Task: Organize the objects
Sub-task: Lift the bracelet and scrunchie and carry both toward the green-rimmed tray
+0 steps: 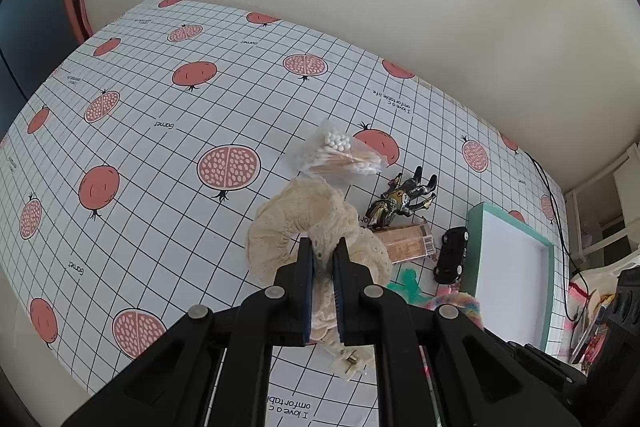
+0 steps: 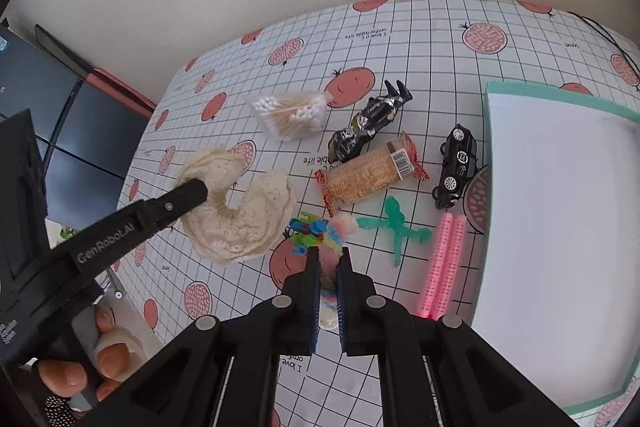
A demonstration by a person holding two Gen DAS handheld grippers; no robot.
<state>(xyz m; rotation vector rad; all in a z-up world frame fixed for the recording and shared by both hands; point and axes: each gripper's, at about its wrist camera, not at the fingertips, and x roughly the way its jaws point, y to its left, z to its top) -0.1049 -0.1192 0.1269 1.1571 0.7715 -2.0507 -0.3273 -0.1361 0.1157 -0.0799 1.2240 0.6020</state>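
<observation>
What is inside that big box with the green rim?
As far as the pictures show, nothing: the box shows only a plain white floor inside its green rim. Its near right corner runs out of the right wrist view, so that part cannot be checked.

One toy car, one tray, two pink rollers.

Two wrist cameras looking steeply down, close over the desk.
Both face the wall; each shows the scrunchie and the toys beside it.
</observation>
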